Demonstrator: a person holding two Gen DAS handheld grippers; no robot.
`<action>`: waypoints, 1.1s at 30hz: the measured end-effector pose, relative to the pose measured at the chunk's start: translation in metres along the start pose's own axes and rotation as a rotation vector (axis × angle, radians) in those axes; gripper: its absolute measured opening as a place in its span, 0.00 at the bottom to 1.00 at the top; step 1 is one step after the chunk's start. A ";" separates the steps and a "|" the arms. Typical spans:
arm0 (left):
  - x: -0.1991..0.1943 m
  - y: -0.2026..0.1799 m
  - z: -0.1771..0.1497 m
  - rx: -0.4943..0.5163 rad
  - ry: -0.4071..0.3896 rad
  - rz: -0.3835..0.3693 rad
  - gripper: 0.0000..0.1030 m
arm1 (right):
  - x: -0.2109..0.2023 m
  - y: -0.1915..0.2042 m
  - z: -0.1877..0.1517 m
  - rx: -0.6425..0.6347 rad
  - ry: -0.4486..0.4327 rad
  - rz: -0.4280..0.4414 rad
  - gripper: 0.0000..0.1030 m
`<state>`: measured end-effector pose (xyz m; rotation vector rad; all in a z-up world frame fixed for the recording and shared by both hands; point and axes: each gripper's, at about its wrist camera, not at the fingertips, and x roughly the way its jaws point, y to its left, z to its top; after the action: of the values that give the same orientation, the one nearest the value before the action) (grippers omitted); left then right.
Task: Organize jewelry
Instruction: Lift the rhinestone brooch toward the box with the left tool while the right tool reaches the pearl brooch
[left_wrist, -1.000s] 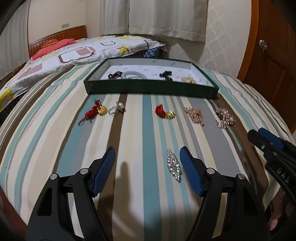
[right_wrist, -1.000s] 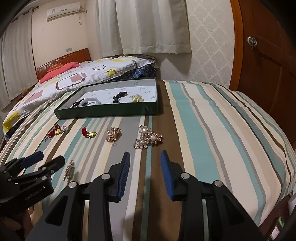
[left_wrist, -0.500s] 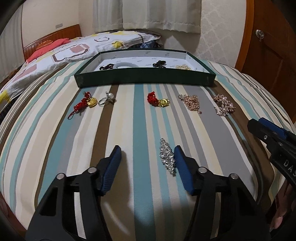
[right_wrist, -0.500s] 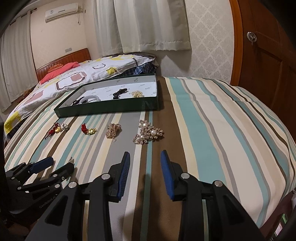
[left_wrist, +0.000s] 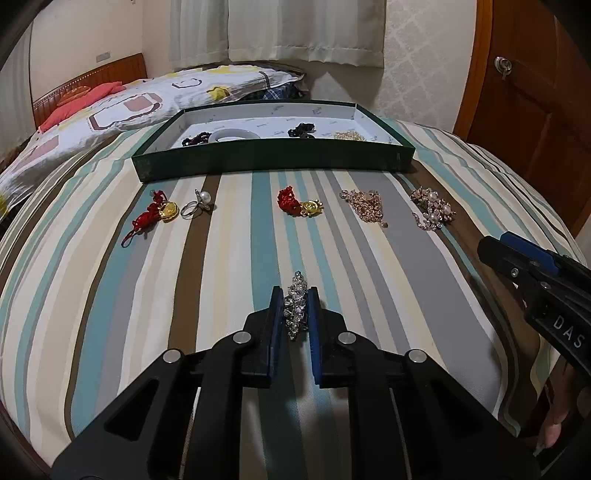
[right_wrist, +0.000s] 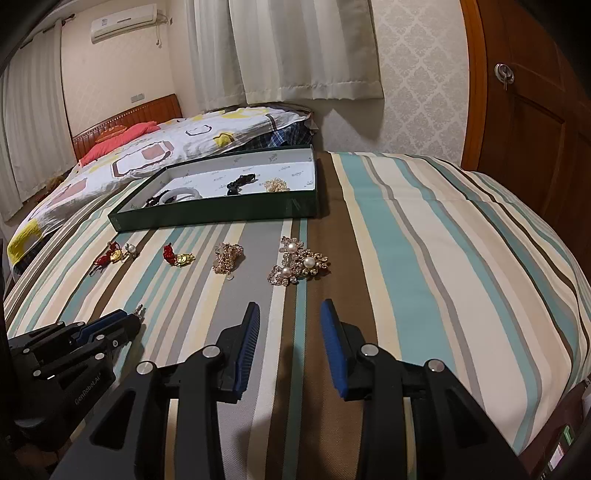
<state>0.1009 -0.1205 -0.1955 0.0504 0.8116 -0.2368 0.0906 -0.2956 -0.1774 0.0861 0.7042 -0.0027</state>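
My left gripper (left_wrist: 294, 295) is shut on a silver crystal brooch (left_wrist: 295, 308) that lies on the striped bedspread. Beyond it lie a red knot with gold charm (left_wrist: 153, 216), a pearl ring (left_wrist: 195, 206), a second red and gold charm (left_wrist: 299, 203), a rose-gold chain (left_wrist: 365, 205) and a pearl brooch (left_wrist: 432, 208). The green tray (left_wrist: 273, 160) behind them holds dark beads, a white bangle and a gold piece. My right gripper (right_wrist: 290, 325) is open and empty, just short of the pearl brooch (right_wrist: 299, 264). The left gripper also shows in the right wrist view (right_wrist: 131, 321).
The bed's right edge drops off near a wooden door (right_wrist: 535, 110). A patterned quilt (right_wrist: 155, 147) and red pillow lie behind the tray. The right gripper shows at the right of the left wrist view (left_wrist: 517, 254).
My left gripper has moved right and forward and shut on the crystal brooch. The right gripper has barely moved and stays open.
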 end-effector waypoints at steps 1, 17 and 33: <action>0.000 0.001 0.001 -0.002 0.001 -0.003 0.13 | 0.000 0.000 0.000 0.000 0.000 0.000 0.34; -0.007 0.029 0.020 -0.068 -0.043 0.025 0.13 | 0.009 0.002 0.012 -0.011 0.011 -0.005 0.34; 0.009 0.070 0.053 -0.147 -0.070 0.074 0.13 | 0.047 0.000 0.042 -0.008 0.053 -0.041 0.48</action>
<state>0.1604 -0.0612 -0.1684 -0.0657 0.7537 -0.1078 0.1535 -0.2975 -0.1763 0.0645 0.7584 -0.0372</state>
